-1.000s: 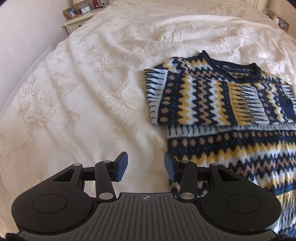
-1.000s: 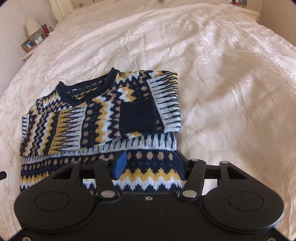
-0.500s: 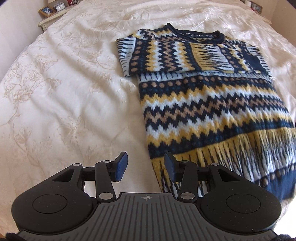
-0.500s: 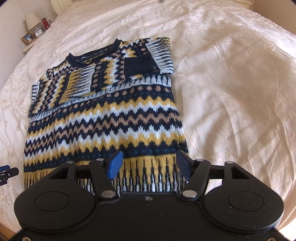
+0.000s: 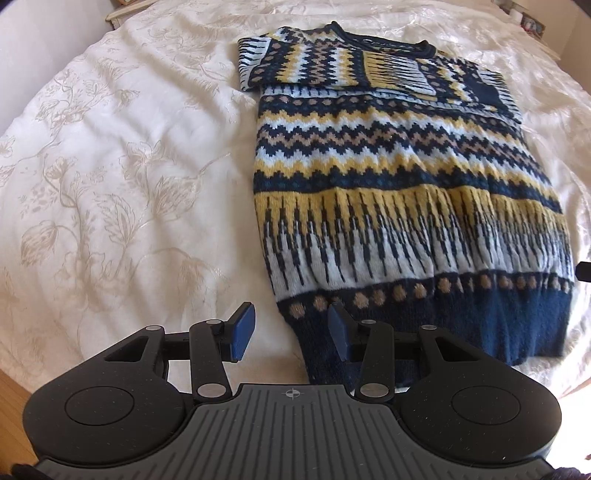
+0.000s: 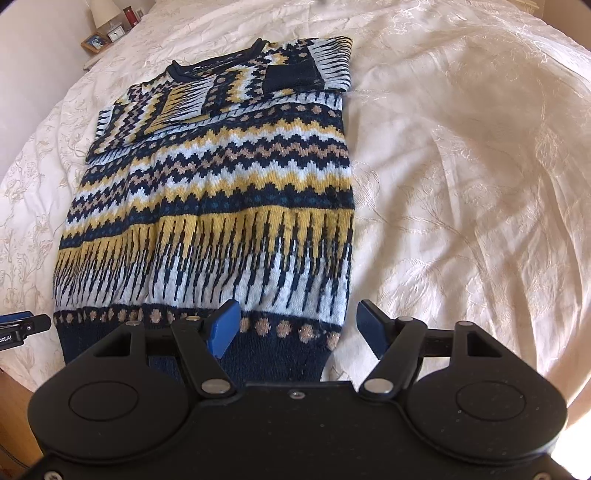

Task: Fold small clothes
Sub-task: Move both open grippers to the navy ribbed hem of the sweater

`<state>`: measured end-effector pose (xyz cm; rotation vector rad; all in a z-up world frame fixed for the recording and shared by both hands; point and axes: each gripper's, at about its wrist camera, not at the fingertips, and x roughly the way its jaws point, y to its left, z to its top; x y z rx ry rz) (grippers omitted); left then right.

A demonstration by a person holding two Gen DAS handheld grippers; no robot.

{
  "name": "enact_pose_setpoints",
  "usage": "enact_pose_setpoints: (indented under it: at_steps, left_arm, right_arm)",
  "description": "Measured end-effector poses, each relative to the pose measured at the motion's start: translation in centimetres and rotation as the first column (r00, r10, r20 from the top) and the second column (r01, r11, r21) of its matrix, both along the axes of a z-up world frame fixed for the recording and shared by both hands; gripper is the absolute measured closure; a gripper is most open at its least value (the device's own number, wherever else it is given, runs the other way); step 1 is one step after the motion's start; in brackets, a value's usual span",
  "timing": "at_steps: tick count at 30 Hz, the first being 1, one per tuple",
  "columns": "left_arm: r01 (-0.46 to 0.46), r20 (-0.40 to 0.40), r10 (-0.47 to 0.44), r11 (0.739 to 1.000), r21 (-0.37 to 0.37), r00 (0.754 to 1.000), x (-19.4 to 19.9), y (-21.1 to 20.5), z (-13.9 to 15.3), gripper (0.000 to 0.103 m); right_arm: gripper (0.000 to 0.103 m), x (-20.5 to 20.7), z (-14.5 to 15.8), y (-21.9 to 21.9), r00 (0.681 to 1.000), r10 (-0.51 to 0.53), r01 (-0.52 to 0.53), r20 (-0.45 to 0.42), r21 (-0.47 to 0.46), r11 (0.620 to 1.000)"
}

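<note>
A navy, yellow and white patterned sweater lies flat on the bed, neck at the far end, both sleeves folded across the chest. Its navy hem is nearest me. My left gripper hovers open over the hem's left corner, empty. My right gripper stands open over the hem's right corner, with nothing between its fingers. The left gripper's tip shows at the left edge of the right wrist view.
A cream floral bedspread covers the bed on both sides of the sweater. A bedside table with a lamp, clock and photo frame stands at the far left. Wooden floor shows below the bed's near edge.
Both grippers have drawn back from the sweater's chest toward its hem, near the bed's front edge. Both have stayed open. The sweater has not moved.
</note>
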<state>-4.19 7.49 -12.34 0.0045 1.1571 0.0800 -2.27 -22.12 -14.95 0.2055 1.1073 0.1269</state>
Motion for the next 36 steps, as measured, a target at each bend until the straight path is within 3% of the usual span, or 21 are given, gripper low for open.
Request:
enact_pose_setpoints:
  at_steps: [15,28,36]
  left_arm:
    - [-0.095,0.014,0.095,0.995,-0.026,0.995,-3.7,-0.1,-0.6,0.061]
    - [-0.104,-0.018,0.103,0.992,-0.067,0.995,-2.4,0.1,-2.7,0.061]
    - [-0.125,-0.018,0.124,0.989,-0.084,0.992,-1.0,0.9,-2.6,0.06]
  right_arm:
    - [0.025,-2.6,-0.7,-1.3,0.998,0.057,-0.057,0.0,0.024,0.998]
    - [0.025,-1.6,-1.6,0.0,0.996,0.082,-0.082,-0.04,0.017,0.997]
    - [0.025,1.0,-0.1,0.1,0.996,0.084,-0.084,0.018,0.001,0.996]
